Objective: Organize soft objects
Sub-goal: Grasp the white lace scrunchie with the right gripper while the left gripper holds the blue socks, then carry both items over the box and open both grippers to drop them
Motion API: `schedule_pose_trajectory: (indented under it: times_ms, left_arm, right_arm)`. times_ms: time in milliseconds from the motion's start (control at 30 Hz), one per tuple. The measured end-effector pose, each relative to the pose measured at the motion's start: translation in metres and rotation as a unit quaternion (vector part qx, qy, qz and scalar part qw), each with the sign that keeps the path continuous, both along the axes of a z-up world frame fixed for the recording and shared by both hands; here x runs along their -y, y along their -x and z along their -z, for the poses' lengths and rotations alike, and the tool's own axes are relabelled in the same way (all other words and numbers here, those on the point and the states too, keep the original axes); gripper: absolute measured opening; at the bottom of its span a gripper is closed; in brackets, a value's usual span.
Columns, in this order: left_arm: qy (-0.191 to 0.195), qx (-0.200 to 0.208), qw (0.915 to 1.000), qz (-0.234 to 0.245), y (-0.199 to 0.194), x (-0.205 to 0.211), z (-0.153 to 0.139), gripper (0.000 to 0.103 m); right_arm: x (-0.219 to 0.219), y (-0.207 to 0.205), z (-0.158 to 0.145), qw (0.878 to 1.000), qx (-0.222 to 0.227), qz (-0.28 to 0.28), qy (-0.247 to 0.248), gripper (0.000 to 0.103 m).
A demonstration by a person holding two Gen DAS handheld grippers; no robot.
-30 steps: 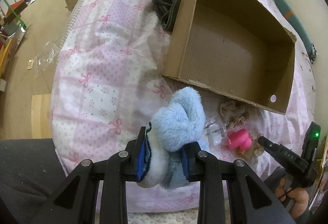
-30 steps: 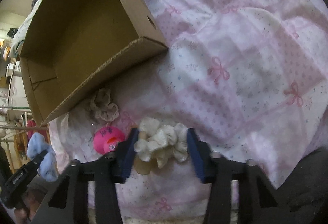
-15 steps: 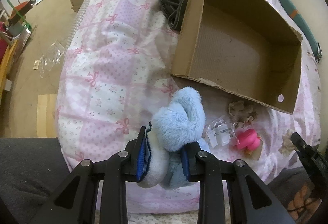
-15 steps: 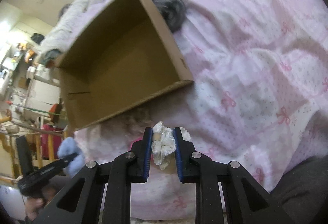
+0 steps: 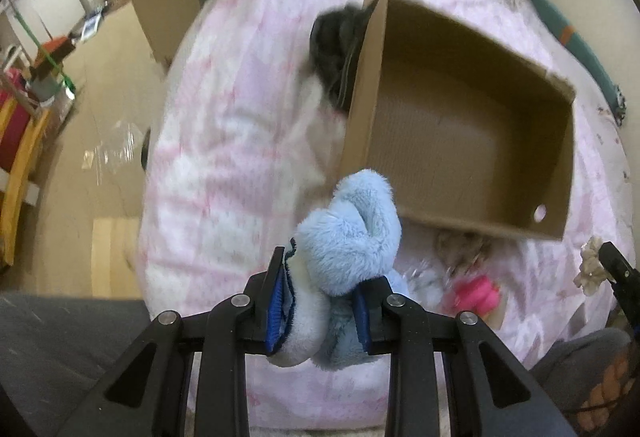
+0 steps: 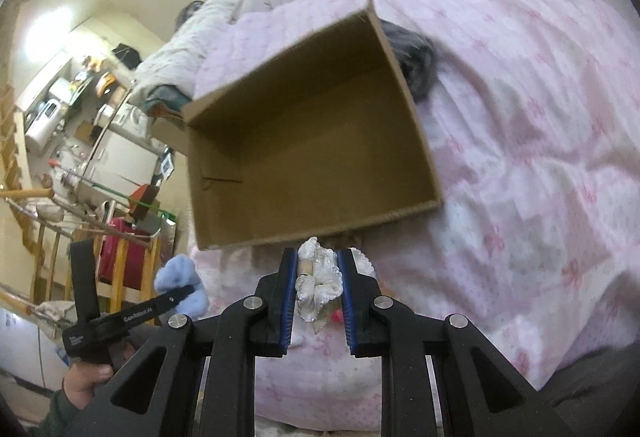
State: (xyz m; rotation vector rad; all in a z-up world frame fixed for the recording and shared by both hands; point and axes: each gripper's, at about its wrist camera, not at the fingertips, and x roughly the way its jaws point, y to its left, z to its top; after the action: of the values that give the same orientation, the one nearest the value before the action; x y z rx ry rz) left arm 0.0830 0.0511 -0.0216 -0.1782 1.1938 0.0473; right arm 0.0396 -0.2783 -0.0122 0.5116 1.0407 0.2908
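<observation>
A fluffy light-blue plush (image 5: 348,241) is clamped in my left gripper (image 5: 324,301), which is shut on it and held above the bed, just short of the near wall of an open cardboard box (image 5: 472,129). My right gripper (image 6: 318,279) is shut on a white frilly scrunchie (image 6: 320,277) and hangs before the same box (image 6: 304,141), whose inside shows only bare cardboard. In the right wrist view the left gripper (image 6: 176,297) with the blue plush (image 6: 178,273) shows at lower left. A pink toy (image 5: 476,293) and a beige scrunchie (image 5: 460,245) lie on the pink bedspread (image 5: 240,141) below the box.
A dark grey garment (image 5: 336,45) lies against the box's far left corner. The bed's left edge drops to a wooden floor (image 5: 100,85) with a plastic wrapper and another cardboard box (image 5: 164,1). A cluttered rack and shelves (image 6: 80,141) stand left of the bed.
Both grippers rose from the bed. The right gripper closed on the white scrunchie, lifted it and tilted up toward the box. The left kept its hold on the blue plush.
</observation>
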Motion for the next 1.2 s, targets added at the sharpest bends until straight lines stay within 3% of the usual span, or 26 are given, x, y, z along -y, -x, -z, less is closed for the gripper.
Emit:
schedule_pose_trajectory:
  times_ms: [267,500,633,833,1200]
  left_arm:
    - [-0.042,0.092,0.9947,0.022,-0.036,0.022,-0.049,0.027]
    - [-0.080,0.082,0.9919,0.054,-0.074,0.053,-0.038,0.027]
    - [-0.077,0.067,0.9927,0.064,-0.091,0.067,-0.020,0.027]
    - [-0.086,0.068,0.9915,0.070,-0.103,0.083,-0.001,0.027]
    - [-0.096,0.056,0.9911,0.073,-0.117,0.091,0.021,0.030]
  right_arm:
    - [0.012,-0.028,-0.028,0.998,0.062,-0.002,0.005,0.022]
    - [0.002,-0.059,-0.013,0.998,0.066,-0.010,0.016,0.022]
    - [-0.007,-0.071,-0.003,0.997,0.062,-0.024,0.041,0.022]
    - [-0.010,-0.081,0.020,0.999,0.029,-0.016,0.032,0.022]
    - [-0.017,-0.087,0.034,0.999,0.004,-0.021,0.034,0.022]
